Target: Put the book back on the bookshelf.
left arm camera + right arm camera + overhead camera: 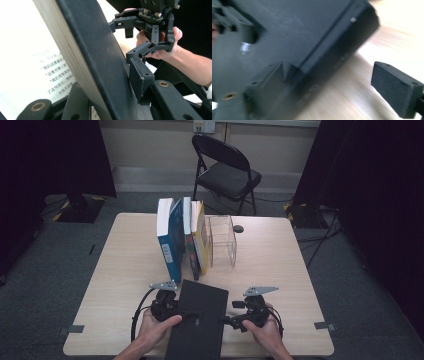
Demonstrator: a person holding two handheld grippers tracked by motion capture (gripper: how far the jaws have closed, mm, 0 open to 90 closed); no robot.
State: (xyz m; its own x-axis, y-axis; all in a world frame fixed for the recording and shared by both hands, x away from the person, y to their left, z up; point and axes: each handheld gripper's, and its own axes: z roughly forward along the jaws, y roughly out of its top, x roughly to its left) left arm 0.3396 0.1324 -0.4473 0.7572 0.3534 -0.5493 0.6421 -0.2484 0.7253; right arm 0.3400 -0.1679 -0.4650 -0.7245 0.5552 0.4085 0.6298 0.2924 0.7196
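Note:
A black hardcover book (197, 320) lies at the front middle of the wooden table (285, 270), between my two grippers. My left gripper (192, 314) reaches in from the book's left and is shut on it. In the left gripper view, one pad (140, 77) presses the black cover (100, 62) and the other jaw lies against a printed page (50, 72). My right gripper (226, 318) stands open at the book's right edge. In the right gripper view, its jaws (332, 85) straddle the book's spine (332, 57), one over the cover and one over bare table.
Behind the black book stands a row of upright books (180, 237), leaning against a clear acrylic holder (222, 240). A small dark object (238, 228) lies near the far edge. Beyond the table stands a black folding chair (227, 170). Tape marks sit at the front corners.

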